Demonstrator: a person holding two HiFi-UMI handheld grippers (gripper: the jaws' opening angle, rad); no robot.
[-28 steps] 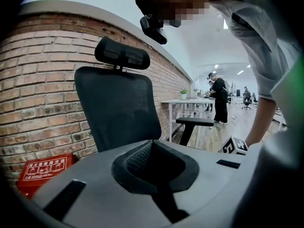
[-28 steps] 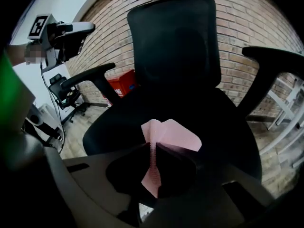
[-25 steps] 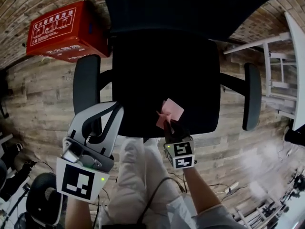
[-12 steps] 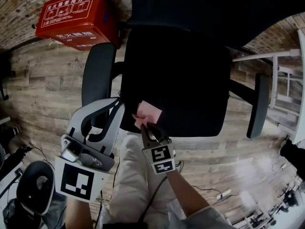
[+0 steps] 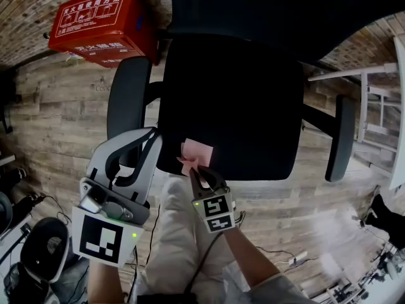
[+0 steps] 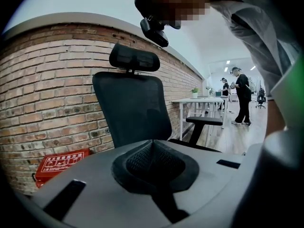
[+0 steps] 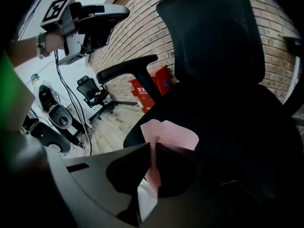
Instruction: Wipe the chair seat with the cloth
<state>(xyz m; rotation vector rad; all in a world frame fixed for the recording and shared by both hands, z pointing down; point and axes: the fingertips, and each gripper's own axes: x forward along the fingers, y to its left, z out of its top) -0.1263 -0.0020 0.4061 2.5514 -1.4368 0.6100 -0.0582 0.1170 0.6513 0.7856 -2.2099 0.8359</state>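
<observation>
A black office chair fills the head view, its seat (image 5: 234, 106) facing me. A small pink cloth (image 5: 195, 152) lies on the seat's near left corner, pinched in my right gripper (image 5: 196, 171), which is shut on it. In the right gripper view the cloth (image 7: 168, 134) spreads flat on the dark seat (image 7: 228, 127) past the closed jaws. My left gripper (image 5: 136, 147) hangs near the left armrest (image 5: 128, 100), off the seat. Its jaws are shut with nothing between them in the left gripper view (image 6: 153, 144).
A red box (image 5: 101, 24) stands on the wooden floor by the brick wall, left of the chair. The right armrest (image 5: 340, 138) juts out, with a white table frame (image 5: 373, 87) beyond it. My legs (image 5: 183, 233) stand at the seat's front edge. Another person (image 6: 242, 94) stands far off.
My right gripper has dragged the pink cloth leftward along the seat's front edge, from near the middle to the near left corner. The left gripper has barely shifted.
</observation>
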